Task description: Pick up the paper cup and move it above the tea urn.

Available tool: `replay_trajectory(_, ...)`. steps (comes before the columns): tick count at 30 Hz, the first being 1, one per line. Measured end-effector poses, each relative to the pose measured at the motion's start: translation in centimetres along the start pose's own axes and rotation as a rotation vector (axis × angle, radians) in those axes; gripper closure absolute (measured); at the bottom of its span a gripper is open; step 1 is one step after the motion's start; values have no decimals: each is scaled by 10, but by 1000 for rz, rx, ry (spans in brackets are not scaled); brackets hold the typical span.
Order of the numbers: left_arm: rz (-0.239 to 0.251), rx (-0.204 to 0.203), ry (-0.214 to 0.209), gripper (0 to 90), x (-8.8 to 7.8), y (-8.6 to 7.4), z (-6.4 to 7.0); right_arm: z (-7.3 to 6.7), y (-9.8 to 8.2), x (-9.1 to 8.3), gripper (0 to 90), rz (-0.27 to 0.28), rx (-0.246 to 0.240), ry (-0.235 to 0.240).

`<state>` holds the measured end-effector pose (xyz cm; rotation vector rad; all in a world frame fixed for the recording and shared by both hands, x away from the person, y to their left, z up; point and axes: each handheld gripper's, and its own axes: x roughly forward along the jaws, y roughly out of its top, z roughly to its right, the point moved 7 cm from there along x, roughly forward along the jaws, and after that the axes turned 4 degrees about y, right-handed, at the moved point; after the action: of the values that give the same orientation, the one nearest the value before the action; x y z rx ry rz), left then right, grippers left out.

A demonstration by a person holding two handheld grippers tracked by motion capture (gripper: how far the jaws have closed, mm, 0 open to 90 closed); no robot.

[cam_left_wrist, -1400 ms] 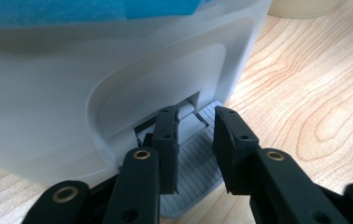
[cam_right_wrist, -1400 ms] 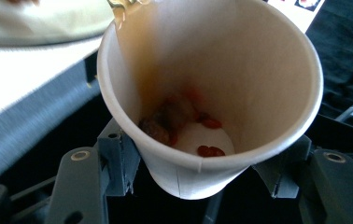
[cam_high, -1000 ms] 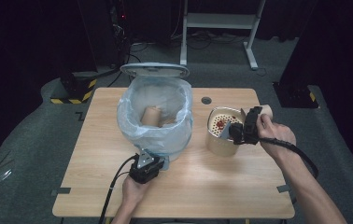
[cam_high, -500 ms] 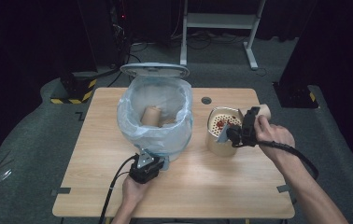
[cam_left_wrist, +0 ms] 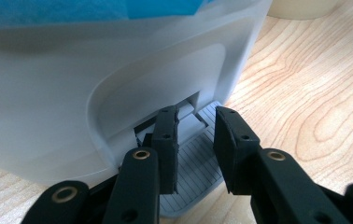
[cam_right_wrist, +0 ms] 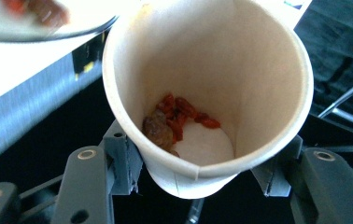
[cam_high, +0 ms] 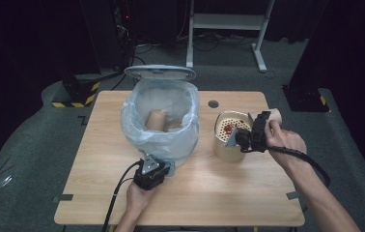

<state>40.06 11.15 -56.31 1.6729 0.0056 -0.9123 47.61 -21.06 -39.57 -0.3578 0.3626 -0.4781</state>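
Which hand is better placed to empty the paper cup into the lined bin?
Right. The right gripper has its jaws shut on the paper cup beside the bin. The left gripper is down at the bin's pedal, with the lid up.

A dark lab or studio: black curtains [cam_high: 35, 43] all round, grey carpet [cam_high: 35, 159], hazard-taped stand base [cam_high: 74, 94] upper left, cables [cam_high: 219, 41] at top.
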Motion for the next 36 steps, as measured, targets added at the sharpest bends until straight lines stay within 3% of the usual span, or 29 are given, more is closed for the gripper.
replay_trajectory(1,0,2,2,703,0,0,0,-2,-1,2,430,-7,-4,6)
replay_trajectory(4,1,1,-1,703,0,0,0,7,-1,-3,431,33,84,8)
replay_trajectory(6,0,1,0,703,0,0,0,-3,4,-1,431,19,1,9)
replay_trajectory(9,0,2,0,703,0,0,0,2,1,1,432,25,73,20)
replay_trajectory(12,1,1,-1,703,0,0,0,-2,1,1,431,9,13,17)
replay_trajectory(14,1,2,0,703,0,0,0,4,-4,3,431,5,73,24)
replay_trajectory(15,1,0,-1,703,0,0,0,5,-5,3,432,-6,81,22)
replay_trajectory(16,1,0,-1,703,0,0,0,-2,0,0,431,-14,-14,-1)
replay_trajectory(17,1,0,-1,703,0,0,0,-2,0,0,431,-14,-14,-1)
replay_trajectory(18,0,0,-1,703,0,0,0,-2,1,0,431,-1,2,19)
replay_trajectory(19,-3,-6,-7,703,0,0,1,4,-1,0,432,0,65,28)
replay_trajectory(20,1,1,-1,703,0,0,0,7,-2,0,432,-1,81,26)
replay_trajectory(22,1,1,-1,703,0,0,0,-1,1,1,432,4,16,30)
replay_trajectory(24,1,1,0,703,0,0,0,-7,-3,7,432,-22,51,56)
replay_trajectory(27,1,0,-1,703,0,0,0,-10,0,4,434,24,47,66)
replay_trajectory(29,2,1,0,703,0,0,0,-12,-5,13,433,-23,64,76)
replay_trajectory(30,2,0,-1,703,0,0,0,-12,-4,13,433,2,65,84)
replay_trajectory(31,2,-2,-1,704,0,0,0,-13,-3,9,433,41,93,98)
replay_trajectory(32,2,-1,1,703,0,0,0,-16,-5,9,430,41,124,124)
replay_trajectory(34,2,-1,1,703,0,0,0,-17,-6,10,429,48,136,140)
replay_trajectory(36,2,-2,-1,703,0,0,0,-19,-10,11,426,75,191,172)
